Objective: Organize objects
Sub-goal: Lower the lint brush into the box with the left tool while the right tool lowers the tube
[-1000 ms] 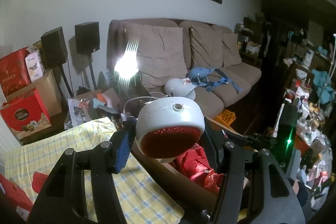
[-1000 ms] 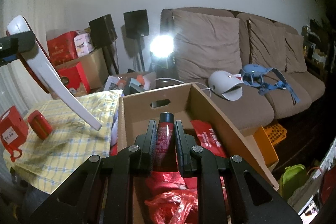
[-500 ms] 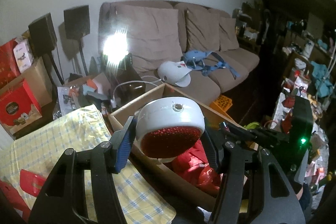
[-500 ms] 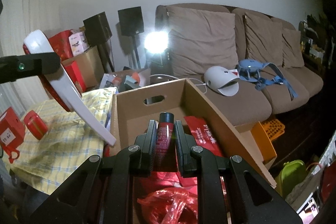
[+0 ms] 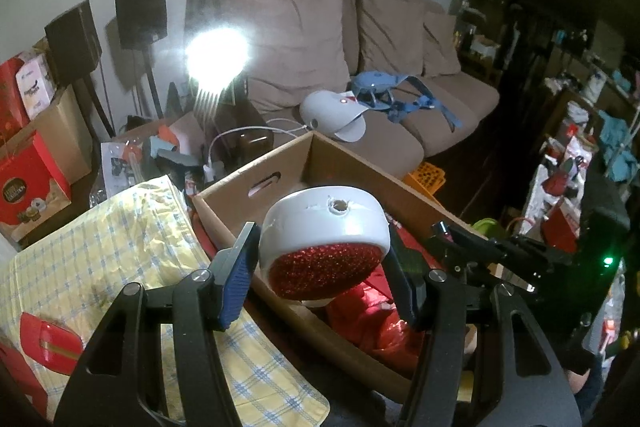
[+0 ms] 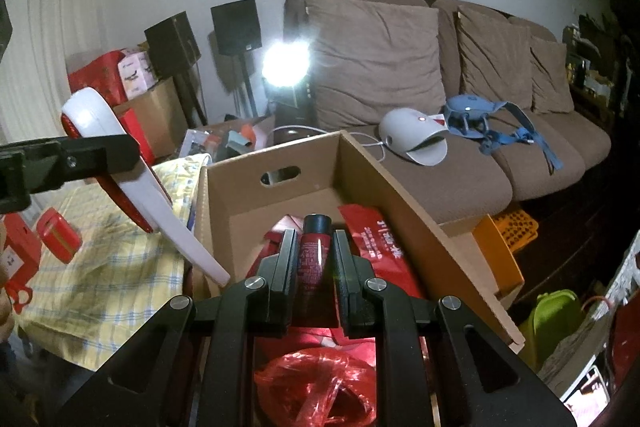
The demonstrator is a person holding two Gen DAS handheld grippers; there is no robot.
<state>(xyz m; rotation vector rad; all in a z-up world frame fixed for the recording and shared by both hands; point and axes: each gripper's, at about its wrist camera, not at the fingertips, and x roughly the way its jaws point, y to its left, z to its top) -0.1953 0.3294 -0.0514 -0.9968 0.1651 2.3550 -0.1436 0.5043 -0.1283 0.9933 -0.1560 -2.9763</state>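
My left gripper (image 5: 320,275) is shut on a white paddle-shaped tool with a red glitter face (image 5: 324,247), held above the near wall of an open cardboard box (image 5: 256,183). In the right wrist view the same tool (image 6: 132,183) hangs at the left of the box (image 6: 400,203), its white handle pointing down toward the box corner. My right gripper (image 6: 316,259) is shut on a dark red tube with a black cap (image 6: 314,251), held over the box interior, above red bags (image 6: 320,383) and a red packet (image 6: 380,247). The right gripper also shows in the left wrist view (image 5: 460,239).
A yellow checked cloth (image 5: 120,239) covers the table left of the box, with a red tin (image 6: 58,235) and red boxes (image 5: 28,183) on it. Behind stand a brown sofa (image 6: 440,67) with a white device (image 6: 412,139), speakers and a bright lamp (image 6: 286,67). An orange crate (image 6: 508,231) sits right.
My left gripper has carried the white and red tool rightward and lower, closer to the box. My right gripper with the red tube has stayed over the box.
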